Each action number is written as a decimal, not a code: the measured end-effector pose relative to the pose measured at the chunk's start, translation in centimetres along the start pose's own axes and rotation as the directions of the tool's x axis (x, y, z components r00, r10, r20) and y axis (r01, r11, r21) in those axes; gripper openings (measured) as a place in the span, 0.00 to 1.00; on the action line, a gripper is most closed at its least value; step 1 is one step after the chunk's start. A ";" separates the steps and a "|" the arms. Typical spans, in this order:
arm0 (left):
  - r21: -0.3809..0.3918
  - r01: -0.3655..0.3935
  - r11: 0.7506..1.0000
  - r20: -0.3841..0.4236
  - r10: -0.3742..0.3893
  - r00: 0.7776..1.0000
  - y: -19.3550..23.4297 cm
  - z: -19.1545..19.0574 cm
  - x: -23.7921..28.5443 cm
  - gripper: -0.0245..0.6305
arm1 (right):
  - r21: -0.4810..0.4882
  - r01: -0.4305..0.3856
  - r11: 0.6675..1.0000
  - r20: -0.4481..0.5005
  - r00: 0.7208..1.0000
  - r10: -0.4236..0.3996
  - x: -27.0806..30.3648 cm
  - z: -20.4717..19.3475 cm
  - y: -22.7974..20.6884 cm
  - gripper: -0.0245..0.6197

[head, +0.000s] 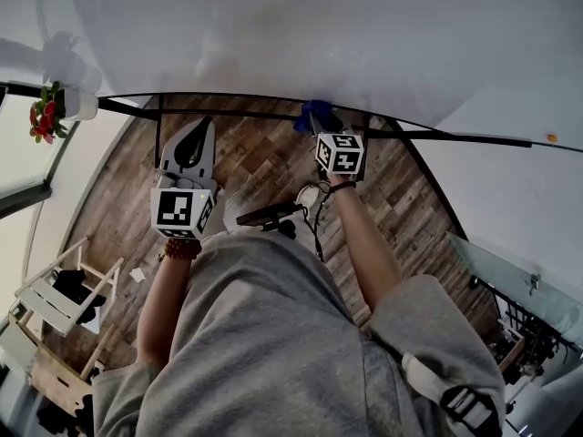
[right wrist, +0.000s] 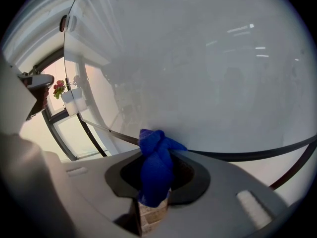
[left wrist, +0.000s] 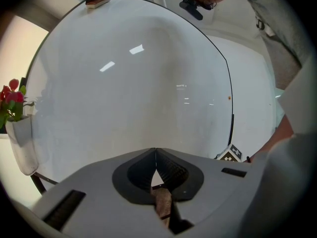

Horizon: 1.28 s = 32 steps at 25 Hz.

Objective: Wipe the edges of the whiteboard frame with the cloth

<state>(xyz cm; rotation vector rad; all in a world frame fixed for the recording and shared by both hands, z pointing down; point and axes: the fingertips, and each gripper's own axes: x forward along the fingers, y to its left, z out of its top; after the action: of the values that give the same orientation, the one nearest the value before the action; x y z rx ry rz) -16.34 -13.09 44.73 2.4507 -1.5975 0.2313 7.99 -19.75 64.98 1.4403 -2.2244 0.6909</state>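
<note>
A large whiteboard (head: 328, 35) with a thin black frame (head: 455, 137) stands in front of me. My right gripper (head: 317, 118) is shut on a bunched blue cloth (head: 312, 114), and the cloth (right wrist: 155, 162) presses against the bottom frame edge (right wrist: 233, 156). My left gripper (head: 187, 148) hangs below the bottom edge further left, shut with nothing between its jaws; in the left gripper view its tips (left wrist: 155, 155) meet in front of the board's face (left wrist: 133, 83).
A white pot of red flowers (head: 50, 112) hangs at the board's left end. An eraser (left wrist: 97, 0) sits on the board's top edge. Wooden chairs (head: 55, 299) stand on the plank floor (head: 264, 167) at lower left, a glass table (head: 510, 271) at right.
</note>
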 end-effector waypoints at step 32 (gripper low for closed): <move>0.002 0.065 0.998 -0.039 -0.064 0.997 4.9 -0.6 -1.4 0.05 | 0.051 0.022 0.998 0.013 1.000 -0.023 2.5 0.2 5.8 0.20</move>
<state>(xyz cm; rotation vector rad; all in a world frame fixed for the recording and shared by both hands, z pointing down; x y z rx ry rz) -21.36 -13.65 45.40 2.4800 -1.5011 0.2693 1.66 -19.67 65.22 1.4968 -2.2124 0.7371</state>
